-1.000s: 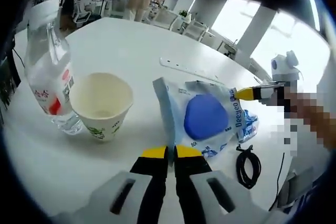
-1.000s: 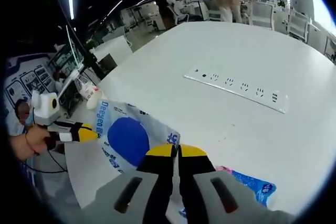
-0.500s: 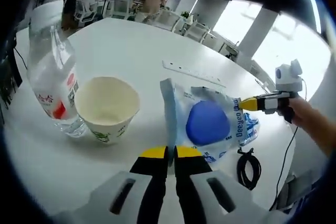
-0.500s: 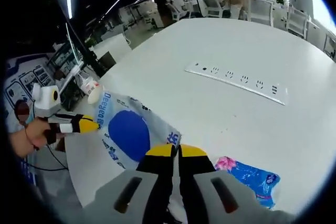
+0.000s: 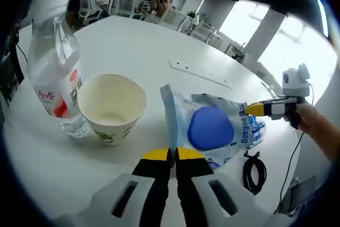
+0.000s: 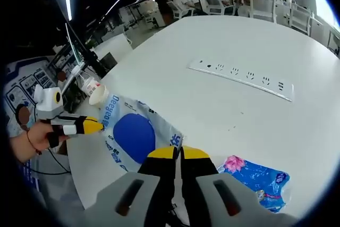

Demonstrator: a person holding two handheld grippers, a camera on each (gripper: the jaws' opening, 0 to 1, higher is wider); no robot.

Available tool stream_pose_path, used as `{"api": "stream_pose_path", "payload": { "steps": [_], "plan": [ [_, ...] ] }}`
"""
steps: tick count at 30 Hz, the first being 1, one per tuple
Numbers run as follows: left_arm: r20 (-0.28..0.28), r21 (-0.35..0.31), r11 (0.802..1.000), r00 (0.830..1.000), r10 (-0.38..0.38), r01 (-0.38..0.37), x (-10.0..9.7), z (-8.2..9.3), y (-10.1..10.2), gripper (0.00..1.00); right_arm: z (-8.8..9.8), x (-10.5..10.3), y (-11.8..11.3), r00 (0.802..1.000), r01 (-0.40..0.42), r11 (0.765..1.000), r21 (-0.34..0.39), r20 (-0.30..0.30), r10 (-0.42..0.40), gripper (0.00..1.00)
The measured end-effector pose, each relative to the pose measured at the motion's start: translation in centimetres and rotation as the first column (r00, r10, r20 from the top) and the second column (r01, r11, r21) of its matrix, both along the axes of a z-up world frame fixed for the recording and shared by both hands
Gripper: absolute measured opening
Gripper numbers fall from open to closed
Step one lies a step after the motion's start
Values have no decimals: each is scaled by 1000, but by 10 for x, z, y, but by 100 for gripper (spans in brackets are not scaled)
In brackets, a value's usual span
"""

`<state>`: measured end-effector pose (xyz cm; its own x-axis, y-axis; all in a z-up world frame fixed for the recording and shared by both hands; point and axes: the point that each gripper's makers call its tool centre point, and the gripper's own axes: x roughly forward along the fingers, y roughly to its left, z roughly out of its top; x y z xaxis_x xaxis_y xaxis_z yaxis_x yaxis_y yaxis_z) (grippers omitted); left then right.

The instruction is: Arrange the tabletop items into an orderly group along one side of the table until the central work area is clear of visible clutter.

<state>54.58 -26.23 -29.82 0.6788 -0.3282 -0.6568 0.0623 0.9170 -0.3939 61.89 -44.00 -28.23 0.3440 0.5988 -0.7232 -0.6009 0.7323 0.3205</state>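
Observation:
A white-and-blue wipes packet [image 5: 210, 126] with a round blue lid is stretched between both grippers. My left gripper [image 5: 170, 155] is shut on its near edge. My right gripper [image 5: 248, 109] comes in from the right, held by a hand, and is shut on the far end. In the right gripper view the same packet [image 6: 133, 134] runs from my right gripper [image 6: 178, 153], shut on its edge, to the left gripper [image 6: 94, 126] at the left. A paper cup [image 5: 112, 107] and a clear water bottle [image 5: 53, 75] stand left of the packet.
A white power strip [image 5: 199, 73] lies farther back on the white table [image 5: 122, 41]; it also shows as the power strip [image 6: 241, 73]. A black cable coil [image 5: 253, 166] sits near the table edge. A blue floral packet [image 6: 260, 176] lies right of my right gripper. People and chairs are beyond the table.
Both grippers keep their hold on the wipes packet. The views have shifted a little: the cup and bottle look nearer, and more of the blue floral packet shows.

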Motion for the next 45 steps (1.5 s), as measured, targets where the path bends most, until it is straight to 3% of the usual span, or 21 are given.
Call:
{"api": "stream_pose_path", "payload": {
  "steps": [45],
  "plan": [
    [-64,-27,999,997,38,-40,6,-27,14,0,-33,-2,4,998,-11,1000,-29,-68,9,0]
  ]
}}
